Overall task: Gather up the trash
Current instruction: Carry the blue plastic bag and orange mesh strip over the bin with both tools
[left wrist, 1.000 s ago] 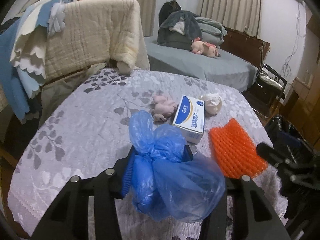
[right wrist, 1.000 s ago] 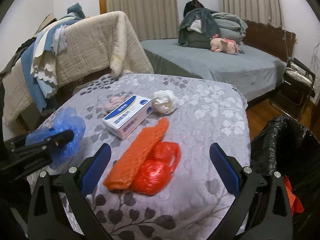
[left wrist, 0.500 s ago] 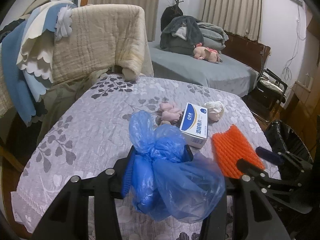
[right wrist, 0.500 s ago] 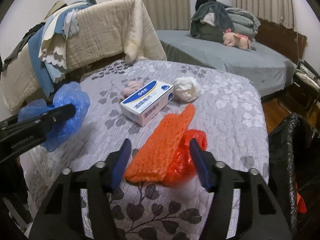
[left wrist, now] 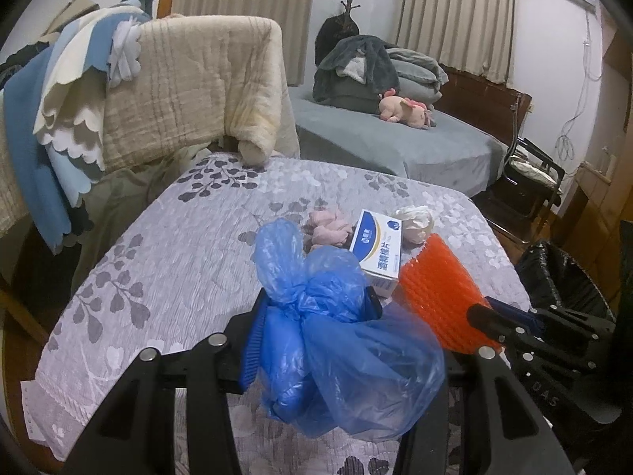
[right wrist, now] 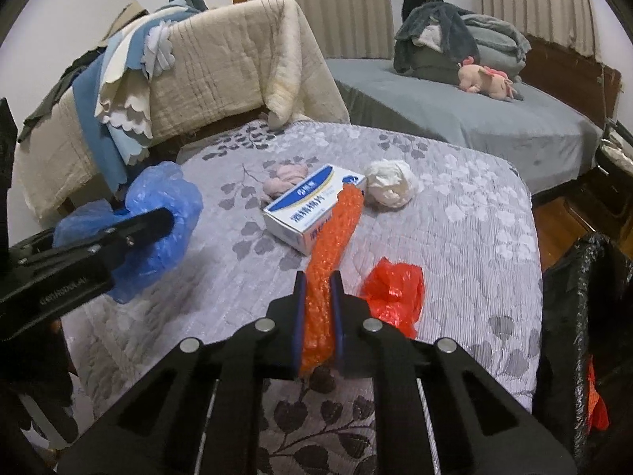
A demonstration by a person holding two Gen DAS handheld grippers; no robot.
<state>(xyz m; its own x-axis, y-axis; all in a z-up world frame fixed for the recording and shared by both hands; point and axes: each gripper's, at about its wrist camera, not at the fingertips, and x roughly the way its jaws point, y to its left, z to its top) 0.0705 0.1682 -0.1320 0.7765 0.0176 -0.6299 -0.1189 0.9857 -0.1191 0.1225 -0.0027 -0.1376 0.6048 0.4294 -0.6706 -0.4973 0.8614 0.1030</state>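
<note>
Trash, on a quilted desk [right wrist: 474, 217]: one box [right wrist: 312, 208], one white wad [right wrist: 389, 188], one pink wad [right wrist: 285, 178], one red bag [right wrist: 393, 291]. Left gripper [left wrist: 312, 330]: jaws part-spread, pinching one blue bag [left wrist: 336, 340]. Right gripper [right wrist: 317, 308]: jaws nearly together, clamping one orange sheet [right wrist: 330, 253], its far end over the box.

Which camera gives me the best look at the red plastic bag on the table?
The right wrist view: the red plastic bag lies in full sight on the bedspread, right of the orange bubble wrap. The left wrist view shows none of it.
</note>
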